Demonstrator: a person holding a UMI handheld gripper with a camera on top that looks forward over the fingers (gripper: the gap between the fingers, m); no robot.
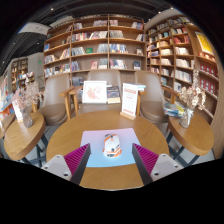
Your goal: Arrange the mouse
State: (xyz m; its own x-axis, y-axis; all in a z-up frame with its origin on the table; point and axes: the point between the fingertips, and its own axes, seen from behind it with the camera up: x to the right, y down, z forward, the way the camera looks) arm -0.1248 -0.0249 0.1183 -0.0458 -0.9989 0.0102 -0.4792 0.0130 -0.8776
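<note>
A white mouse with orange markings (111,146) lies on a pale blue-lilac mouse mat (110,138) on a round wooden table (70,130). My gripper (111,160) is open, its magenta pads (77,157) wide apart at either side. The mouse sits between and just ahead of the fingertips, with a clear gap on both sides, resting on the mat.
A white sign stand (129,100) and an open book display (95,92) stand at the table's far edge. Wooden chairs (55,100) ring the table. Side tables with flowers (187,105) sit left and right. Bookshelves (100,45) fill the back wall.
</note>
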